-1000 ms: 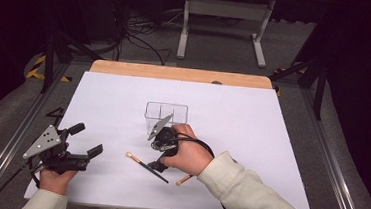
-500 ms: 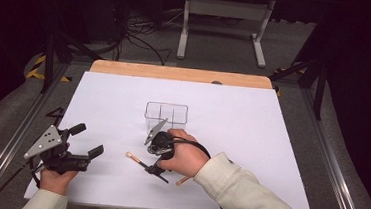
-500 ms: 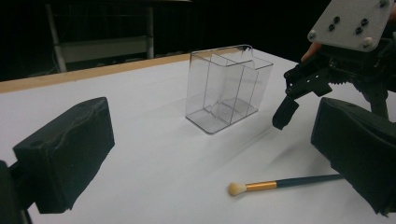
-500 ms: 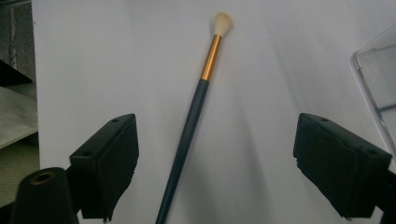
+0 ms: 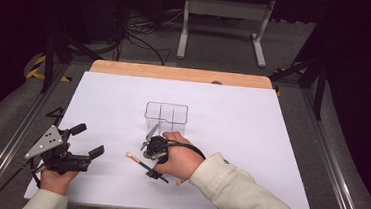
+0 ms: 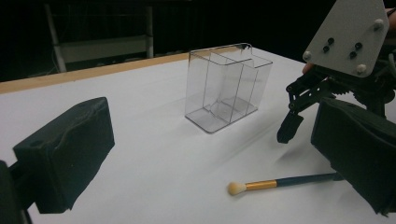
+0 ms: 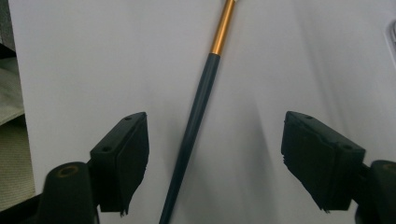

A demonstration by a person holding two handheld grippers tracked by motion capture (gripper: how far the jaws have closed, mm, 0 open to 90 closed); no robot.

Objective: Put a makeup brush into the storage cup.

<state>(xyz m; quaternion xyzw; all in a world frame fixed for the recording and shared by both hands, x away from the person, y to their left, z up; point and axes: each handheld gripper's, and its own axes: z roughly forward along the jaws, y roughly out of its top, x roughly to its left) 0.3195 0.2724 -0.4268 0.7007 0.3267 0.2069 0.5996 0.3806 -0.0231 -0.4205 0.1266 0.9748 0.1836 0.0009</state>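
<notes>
Right tongs (image 7: 215,158) closing — brush (image 7: 196,116) between jaws, untouched, flat on table (image 7: 70,70).

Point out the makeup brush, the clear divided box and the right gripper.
makeup brush (image 6: 236,188), left gripper view, pale bristle tip.
clear divided box (image 6: 227,88), left gripper view, front wall.
right gripper (image 7: 215,161), right gripper view, midway between its open jaws.

Looked like a lab or recording studio setup: white-covered bench (image 5: 271,141) in a dark room, cables (image 5: 138,35) tangled on the grey floor (image 5: 217,57), metal stand (image 5: 226,12) behind.
</notes>
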